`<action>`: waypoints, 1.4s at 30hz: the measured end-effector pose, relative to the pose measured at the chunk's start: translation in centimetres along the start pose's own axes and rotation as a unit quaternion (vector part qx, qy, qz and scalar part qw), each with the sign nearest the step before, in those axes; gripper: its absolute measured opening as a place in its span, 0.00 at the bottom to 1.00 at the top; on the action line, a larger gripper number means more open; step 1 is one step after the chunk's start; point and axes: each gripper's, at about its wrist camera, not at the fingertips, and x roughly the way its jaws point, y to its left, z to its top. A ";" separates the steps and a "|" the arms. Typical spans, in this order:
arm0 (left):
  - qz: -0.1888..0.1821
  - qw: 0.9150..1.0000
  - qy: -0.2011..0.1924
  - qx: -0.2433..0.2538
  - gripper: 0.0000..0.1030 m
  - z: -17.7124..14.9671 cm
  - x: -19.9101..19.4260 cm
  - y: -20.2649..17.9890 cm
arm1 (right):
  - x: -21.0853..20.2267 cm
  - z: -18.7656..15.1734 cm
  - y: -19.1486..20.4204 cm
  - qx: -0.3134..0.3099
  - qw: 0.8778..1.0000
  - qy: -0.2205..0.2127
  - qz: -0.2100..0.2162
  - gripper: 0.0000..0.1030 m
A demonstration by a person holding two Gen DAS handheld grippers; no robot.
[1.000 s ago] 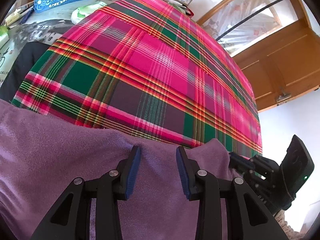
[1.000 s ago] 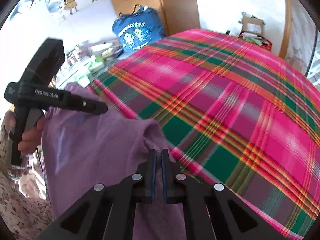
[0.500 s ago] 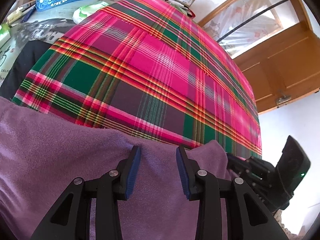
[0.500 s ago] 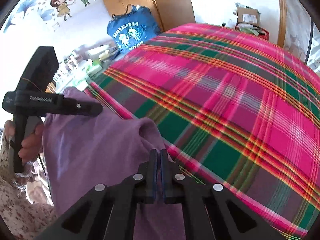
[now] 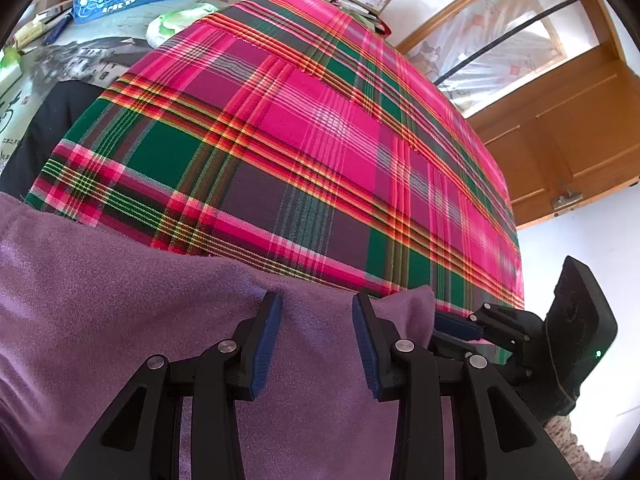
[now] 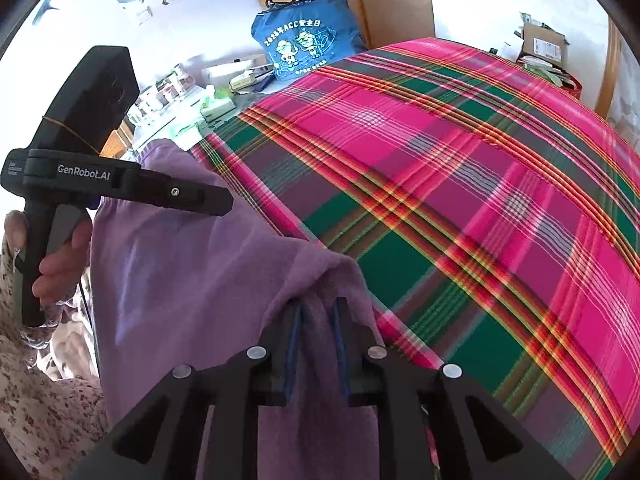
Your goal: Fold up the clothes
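Note:
A purple fleece garment lies over the near edge of a bed covered by a pink, green and red plaid spread. My left gripper hovers over the garment's edge, its pads standing apart with flat cloth showing between them. In the right wrist view the same garment rises into a fold between my right gripper's blue pads. Those jaws are opening and the fold sits loosely between them. The left gripper points across the cloth from the left, held by a hand.
A blue printed bag and a cluttered table stand beyond the bed's far left side. A cardboard box sits past the far corner. A wooden door is at the right. A floral sleeve fills the near left.
The right gripper's jaws, tightly shut on the purple fold before, have parted. That gripper has also tipped down and moved closer to the bed. The left gripper has stayed still.

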 end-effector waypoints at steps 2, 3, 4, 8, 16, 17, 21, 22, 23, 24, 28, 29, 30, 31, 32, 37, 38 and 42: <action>-0.001 1.000 0.000 0.000 0.37 0.0 0.0 0.0 | 0.2 0.2 0.8 -0.023 1.000 0.001 -0.014 0.16; -0.001 1.000 0.000 -0.001 0.37 0.0 0.0 0.0 | 0.3 0.2 1.0 -0.027 0.999 0.003 -0.017 0.16; -0.001 1.000 0.000 -0.001 0.37 0.0 0.0 0.0 | 0.4 0.3 1.2 -0.031 0.999 0.004 -0.021 0.13; -0.004 1.000 0.000 -0.002 0.37 0.0 -0.1 0.1 | -0.1 0.4 0.7 -0.025 0.999 -0.005 -0.024 0.04; -0.009 1.000 0.000 -0.005 0.37 -0.1 -0.1 0.2 | -1.2 0.7 -3.1 0.060 0.997 -0.040 -0.005 0.03; -0.008 1.000 0.000 -0.004 0.37 -0.1 -0.2 0.2 | -0.7 0.8 -3.3 0.064 0.997 -0.039 -0.005 0.03; -0.002 1.000 -0.001 0.000 0.37 -0.2 -0.2 0.0 | -0.1 0.8 -3.8 0.068 0.997 -0.040 -0.001 0.03; -0.004 1.000 -0.003 0.001 0.37 -0.2 -0.3 -0.2 | -0.2 0.8 -3.8 0.067 0.997 -0.042 0.000 0.03; -0.005 1.000 -0.004 0.001 0.37 -0.2 -0.3 -0.3 | -0.3 0.8 -3.8 0.066 0.997 -0.043 0.001 0.04; -0.007 1.000 -0.006 0.002 0.37 -0.2 -0.4 -0.4 | -0.3 0.8 -3.8 0.065 0.997 -0.042 -0.003 0.05; -0.025 1.000 -0.011 0.014 0.37 -0.3 -0.5 -1.6 | -0.3 0.7 -3.8 0.060 0.997 -0.036 -0.016 0.12; -0.030 0.999 -0.008 0.021 0.38 -0.3 -0.4 -2.1 | -0.2 0.7 -3.8 0.060 0.997 -0.035 -0.019 0.13; -0.035 0.999 -0.003 0.032 0.38 -0.4 -0.1 -2.7 | -0.3 0.6 -3.9 0.063 0.997 -0.035 -0.020 0.13; -0.039 0.998 0.003 0.043 0.38 -0.5 0.2 -3.3 | -0.4 0.5 -4.0 0.066 0.997 -0.036 -0.021 0.13; -0.042 0.998 0.009 0.050 0.37 -0.6 0.5 -3.9 | -0.4 0.4 -4.1 0.069 0.997 -0.037 -0.022 0.13; -0.058 0.991 0.053 0.105 0.38 -1.5 3.2 -7.4 | -1.5 -0.1 -5.8 0.113 0.992 -0.048 -0.040 0.14; -0.054 0.990 0.057 0.115 0.38 -1.8 3.7 -7.9 | -1.8 -0.3 -6.1 0.123 0.990 -0.049 -0.041 0.14; -0.044 0.990 0.063 0.120 0.38 -1.8 4.8 -8.4 | -3.8 -1.7 -7.2 0.151 0.986 -0.060 -0.024 0.16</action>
